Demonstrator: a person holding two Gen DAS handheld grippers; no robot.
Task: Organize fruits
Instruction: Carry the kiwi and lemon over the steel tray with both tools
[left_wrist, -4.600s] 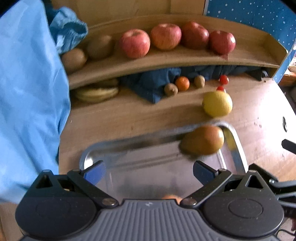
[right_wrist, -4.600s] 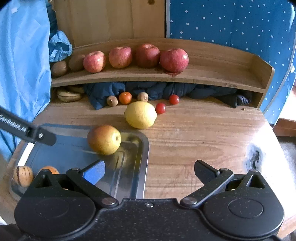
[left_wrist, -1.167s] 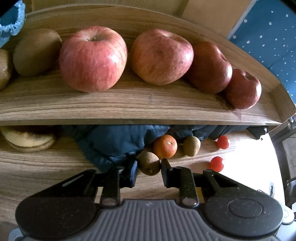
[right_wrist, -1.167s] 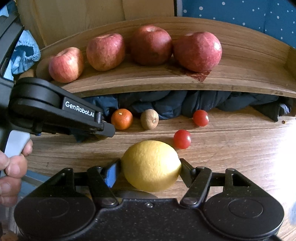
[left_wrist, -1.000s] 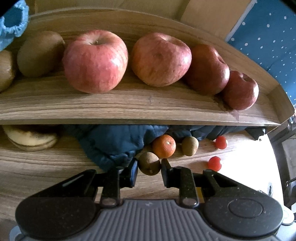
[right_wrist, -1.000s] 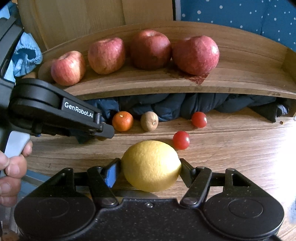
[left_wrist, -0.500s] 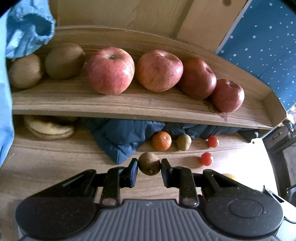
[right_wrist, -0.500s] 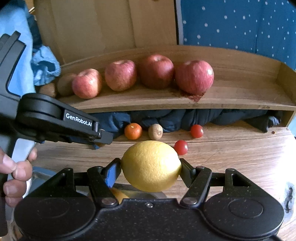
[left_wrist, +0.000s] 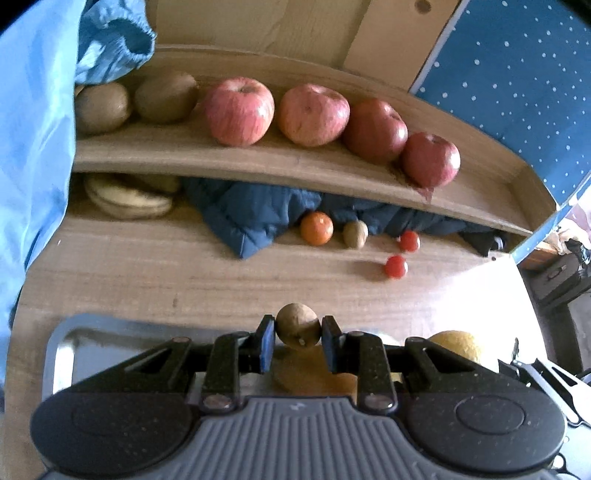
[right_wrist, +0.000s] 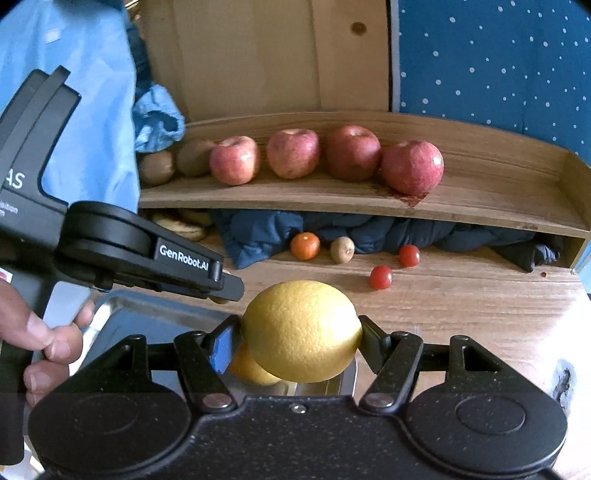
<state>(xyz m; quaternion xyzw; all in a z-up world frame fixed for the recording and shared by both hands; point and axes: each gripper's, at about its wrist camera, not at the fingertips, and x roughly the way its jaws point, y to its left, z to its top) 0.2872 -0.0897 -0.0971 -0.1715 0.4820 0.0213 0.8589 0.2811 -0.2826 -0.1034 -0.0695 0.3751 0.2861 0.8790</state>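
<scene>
Lemon (right_wrist: 301, 330): yellow, dimpled, clamped in right hand-held gripper (right_wrist: 301, 338) | left hand-held gripper (left_wrist: 297, 338) clamps brown kiwi (left_wrist: 297, 329)

Behind the wooden table (left_wrist: 147, 273) we see a dark blue quilted cloth (left_wrist: 251, 218) bunched under the wooden shelf (left_wrist: 221, 162), a light blue garment (left_wrist: 33, 147) hanging at left, and a blue white-dotted backdrop (right_wrist: 498, 66) at right.

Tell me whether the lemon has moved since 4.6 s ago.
Yes. The lemon is off the table, clamped in the right gripper, nearer than the tomatoes, over the tray.
</scene>
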